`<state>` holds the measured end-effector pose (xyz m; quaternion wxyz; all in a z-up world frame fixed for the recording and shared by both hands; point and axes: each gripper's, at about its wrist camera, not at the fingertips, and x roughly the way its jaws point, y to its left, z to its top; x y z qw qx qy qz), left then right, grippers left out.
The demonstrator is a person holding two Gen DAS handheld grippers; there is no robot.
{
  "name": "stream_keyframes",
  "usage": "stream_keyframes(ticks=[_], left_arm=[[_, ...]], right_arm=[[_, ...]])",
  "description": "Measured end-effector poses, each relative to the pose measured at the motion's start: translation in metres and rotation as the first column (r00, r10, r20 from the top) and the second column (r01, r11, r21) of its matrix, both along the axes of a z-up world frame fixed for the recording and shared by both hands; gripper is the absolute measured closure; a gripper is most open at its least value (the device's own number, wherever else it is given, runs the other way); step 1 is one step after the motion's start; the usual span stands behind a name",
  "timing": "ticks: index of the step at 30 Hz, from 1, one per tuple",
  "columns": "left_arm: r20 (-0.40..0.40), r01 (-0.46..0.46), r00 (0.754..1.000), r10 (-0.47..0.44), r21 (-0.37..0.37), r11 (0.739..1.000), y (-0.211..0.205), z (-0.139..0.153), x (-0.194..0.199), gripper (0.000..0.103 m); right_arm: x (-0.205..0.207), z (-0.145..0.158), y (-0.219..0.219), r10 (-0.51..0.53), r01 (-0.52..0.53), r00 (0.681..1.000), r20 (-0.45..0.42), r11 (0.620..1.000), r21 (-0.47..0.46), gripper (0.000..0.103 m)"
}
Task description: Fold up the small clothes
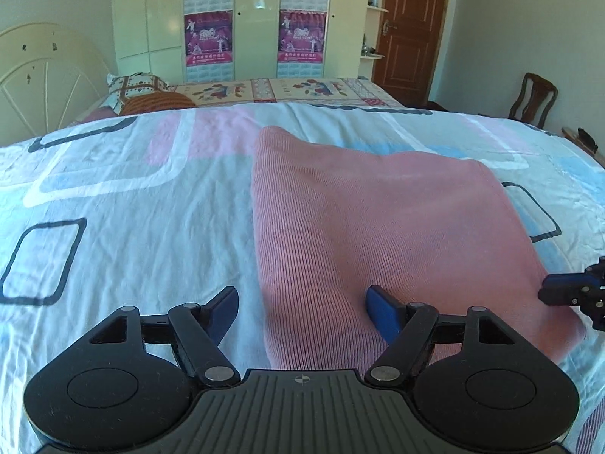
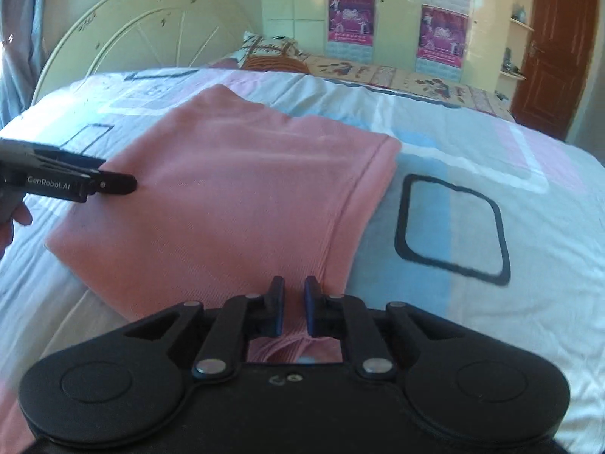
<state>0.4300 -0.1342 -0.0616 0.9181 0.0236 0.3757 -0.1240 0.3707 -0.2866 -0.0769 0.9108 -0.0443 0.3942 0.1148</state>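
A pink ribbed-knit garment (image 1: 378, 234) lay folded flat on the patterned bedsheet (image 1: 124, 204). The left gripper (image 1: 302, 310) stood spread wide over its near left edge, gripping nothing. The right gripper (image 2: 294, 304) was nearly pressed together, pinching the garment's hemmed corner. "GenRobot.AI" was readable on the left gripper's side.

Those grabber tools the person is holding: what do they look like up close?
Each is black plastic: the left gripper and right gripper have two round discs, hinged bars with silver rivets, and blue-padded fingers. White "GenRobot.AI" lettering marks the left one's side.
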Motion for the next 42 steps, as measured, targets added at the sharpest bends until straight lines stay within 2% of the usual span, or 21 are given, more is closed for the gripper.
stream_keyframes(ticks=[5,8,10,11,12,15,17,19,22,24,25,29,31,32,33,34,35,36,38,39,42], left_arm=[[0.011,-0.003,1.0,0.003,-0.002,1.0,0.003,0.011,-0.01,0.029],[0.002,0.008,1.0,-0.008,-0.012,1.0,0.013,0.011,-0.023,0.029],[-0.058,0.031,0.998,-0.027,0.063,0.998,0.011,-0.005,-0.023,0.029],[-0.083,0.036,0.996,-0.03,0.07,0.997,0.013,-0.012,-0.023,0.029],[-0.088,0.025,0.996,-0.021,0.046,0.999,0.016,-0.013,-0.023,0.029],[-0.06,0.001,0.998,0.001,0.035,0.999,0.019,-0.001,-0.024,0.028],[-0.041,-0.009,0.999,0.011,0.043,0.999,0.018,0.004,-0.022,0.019],[-0.034,-0.009,0.999,0.011,0.039,0.999,0.017,0.006,-0.019,0.017],[-0.042,-0.009,0.999,0.011,0.05,0.999,0.013,0.001,-0.015,0.016],[-0.056,-0.003,0.998,0.006,0.068,0.998,0.01,-0.004,-0.014,0.016],[-0.061,-0.003,0.998,0.007,0.075,0.997,0.009,-0.005,-0.014,0.016],[-0.051,-0.003,0.999,0.007,0.078,0.997,0.009,0.004,-0.016,0.016],[-0.014,-0.001,1.0,0.001,0.031,1.0,0.013,0.014,-0.017,0.016],[0.001,0.003,1.0,-0.003,0.004,1.0,0.015,0.018,-0.016,0.016],[0.01,0.003,1.0,-0.003,-0.022,1.0,0.017,0.021,-0.012,0.014],[0.007,-0.001,1.0,0.001,-0.045,0.999,0.019,0.021,-0.006,0.011],[-0.008,-0.008,1.0,0.008,-0.078,0.997,0.023,0.02,0.001,0.011],[-0.03,-0.016,0.999,0.013,-0.128,0.992,0.028,0.017,0.01,0.011],[-0.097,-0.051,0.995,0.029,-0.238,0.97,0.04,0.008,0.026,0.011],[-0.128,-0.068,0.991,0.031,-0.294,0.953,0.047,0.003,0.034,0.011],[-0.201,-0.121,0.978,0.048,-0.373,0.92,0.059,-0.012,0.048,0.012]], right_arm=[[0.001,0.005,0.007,-0.041,0.041,0.999,0.009,0.999,-0.036,0.091],[-0.013,0.017,0.008,-0.042,0.044,0.997,0.065,0.999,-0.023,0.078],[-0.012,0.007,0.005,-0.049,0.049,0.999,0.008,0.999,-0.018,0.08],[-0.008,-0.004,0.004,-0.064,0.063,0.997,-0.033,0.997,-0.046,0.078],[-0.007,-0.011,0.002,-0.071,0.068,0.996,-0.054,0.996,-0.05,0.075],[-0.008,0.003,-0.005,-0.104,0.105,0.994,-0.032,0.994,0.013,0.077],[-0.009,0.013,-0.009,-0.121,0.121,0.993,0.005,0.992,0.034,0.077],[-0.007,0.017,-0.012,-0.135,0.133,0.99,0.033,0.99,0.046,0.077],[0.004,0.009,-0.006,-0.109,0.109,0.994,-0.003,0.993,0.045,0.08],[0.012,-0.008,-0.002,-0.112,0.112,0.992,-0.06,0.994,0.002,0.074],[0.013,-0.012,-0.003,-0.119,0.12,0.991,-0.069,0.992,0.022,0.076],[0.009,-0.004,-0.005,-0.133,0.135,0.989,-0.058,0.99,0.04,0.073],[0.003,0.004,-0.011,-0.147,0.148,0.989,-0.017,0.987,0.07,0.047],[0.001,0.008,-0.016,-0.166,0.164,0.986,0.012,0.982,0.092,0.016],[0.0,0.01,-0.021,-0.185,0.179,0.982,0.041,0.977,0.116,0.007],[0.003,0.011,-0.03,-0.195,0.186,0.98,0.043,0.97,0.153,0.012],[0.009,0.01,-0.039,-0.202,0.197,0.979,0.007,0.96,0.197,0.027],[0.016,0.007,-0.048,-0.212,0.213,0.977,-0.032,0.943,0.254,0.036],[0.029,-0.004,-0.067,-0.216,0.24,0.971,-0.103,0.892,0.383,0.04],[0.035,-0.009,-0.073,-0.221,0.256,0.967,-0.131,0.872,0.417,0.043],[0.048,-0.025,-0.09,-0.223,0.297,0.954,-0.202,0.804,0.515,0.042]])
